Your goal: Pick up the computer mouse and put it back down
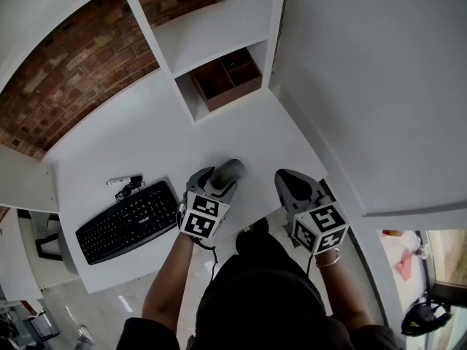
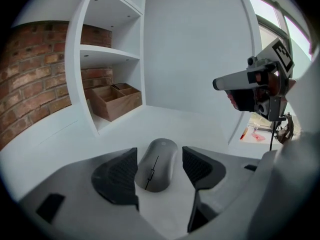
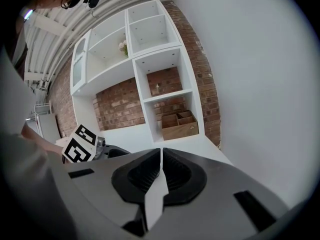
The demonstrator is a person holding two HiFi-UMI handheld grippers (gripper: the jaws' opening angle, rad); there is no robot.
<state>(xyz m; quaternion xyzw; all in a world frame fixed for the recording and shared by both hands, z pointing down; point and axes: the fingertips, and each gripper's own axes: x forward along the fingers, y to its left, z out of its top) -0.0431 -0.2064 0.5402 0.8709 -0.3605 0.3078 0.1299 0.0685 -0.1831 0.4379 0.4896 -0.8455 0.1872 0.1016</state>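
Jaws apart, the left gripper [image 2: 160, 158] is straddling the computer mouse [image 2: 157, 165] lying right of the keyboard [image 1: 128, 221], ideally centring before squeezing its sides evenly; the right gripper [image 3: 161, 160] is idling closed.

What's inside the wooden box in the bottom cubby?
In the wooden box only dividers show, splitting it into compartments; no contents visible. Its back part is covered by the shelf above, so unverified.

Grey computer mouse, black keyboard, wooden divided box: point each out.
Grey computer mouse [image 2: 157, 164]: left gripper view, middle of its top shell.
Black keyboard [image 1: 128, 221]: head view, centre of the key field.
Wooden divided box [image 2: 125, 105]: left gripper view, its outer side wall.
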